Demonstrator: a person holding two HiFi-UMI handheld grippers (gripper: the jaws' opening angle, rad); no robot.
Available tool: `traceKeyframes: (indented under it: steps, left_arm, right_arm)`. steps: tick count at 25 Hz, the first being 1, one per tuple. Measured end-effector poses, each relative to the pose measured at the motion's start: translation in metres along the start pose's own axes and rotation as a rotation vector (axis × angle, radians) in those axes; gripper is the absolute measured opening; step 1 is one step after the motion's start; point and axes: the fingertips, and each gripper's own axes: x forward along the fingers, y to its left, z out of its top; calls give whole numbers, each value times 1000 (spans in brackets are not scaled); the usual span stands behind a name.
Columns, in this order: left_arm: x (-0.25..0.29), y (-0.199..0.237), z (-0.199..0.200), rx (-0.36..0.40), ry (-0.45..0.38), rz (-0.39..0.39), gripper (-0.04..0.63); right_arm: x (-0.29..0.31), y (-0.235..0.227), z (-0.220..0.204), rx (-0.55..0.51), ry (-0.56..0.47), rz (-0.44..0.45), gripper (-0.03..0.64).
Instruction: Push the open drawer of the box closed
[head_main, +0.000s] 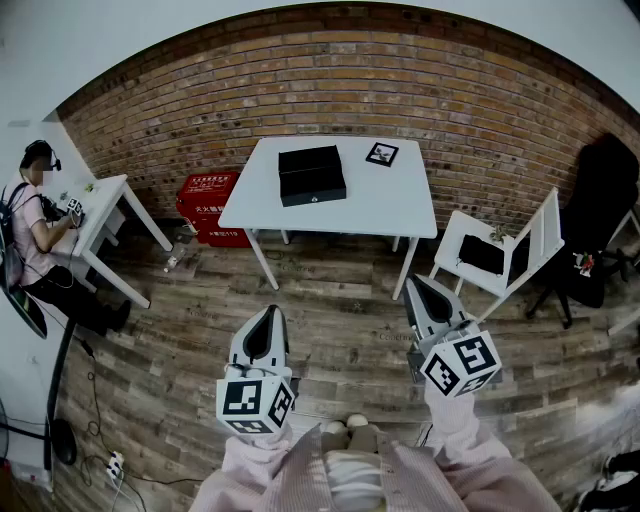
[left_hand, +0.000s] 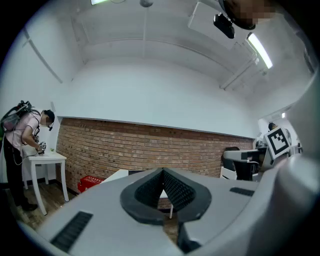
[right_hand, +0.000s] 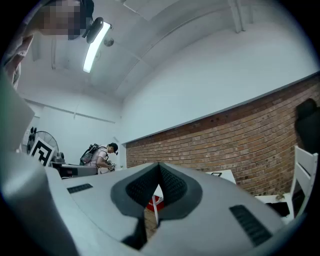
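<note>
Pink sleeves (head_main: 300, 470) fill the bottom of the head view, and just beyond them both grippers point forward over the wooden floor (head_main: 340, 330). On the left gripper (head_main: 269, 312) the jaws are pressed together at the tips with nothing between them. The right gripper (head_main: 413, 283) is the same, closed and empty, as its own view shows.

Well ahead of both grippers stands a white table (head_main: 400, 205). On it lies the black box (head_main: 310, 162), ahead and slightly to the right of the left gripper and ahead and to the left of the right one. Its drawer (head_main: 314, 192) faces the grippers. From this far I cannot tell how far the drawer stands out, nor whether anything is in it. A marker card (head_main: 382, 154) lies on the table beyond the box, apart from it.

Under the table's left end, ahead and to the left of the left gripper, a red crate (head_main: 207, 205) with white print sits against the brick wall; its contents are not visible. Ahead and to the right of the right gripper, a white chair (head_main: 535, 245) has a dark flat item (head_main: 483, 255) on its seat. Far to the left of the left gripper a person (head_main: 35, 235) sits at a small white desk (head_main: 105, 200).
</note>
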Motion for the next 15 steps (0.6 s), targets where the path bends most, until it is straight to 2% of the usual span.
traceKeyframes:
  steps: [5, 10, 12, 15]
  left_arm:
    - [10, -1, -4, -7, 11, 3, -5]
    - [23, 0, -12, -34, 18, -1, -5]
    - [30, 1, -15, -38, 22, 10, -5]
    - [43, -1, -19, -49, 30, 10, 35]
  right_arm:
    - [6, -6, -3, 5, -2, 16, 3]
    - [11, -9, -8, 59, -16, 67, 3]
    - [14, -14, -9, 40, -9, 60, 3]
    - [19, -25, -13, 20, 0, 51, 3]
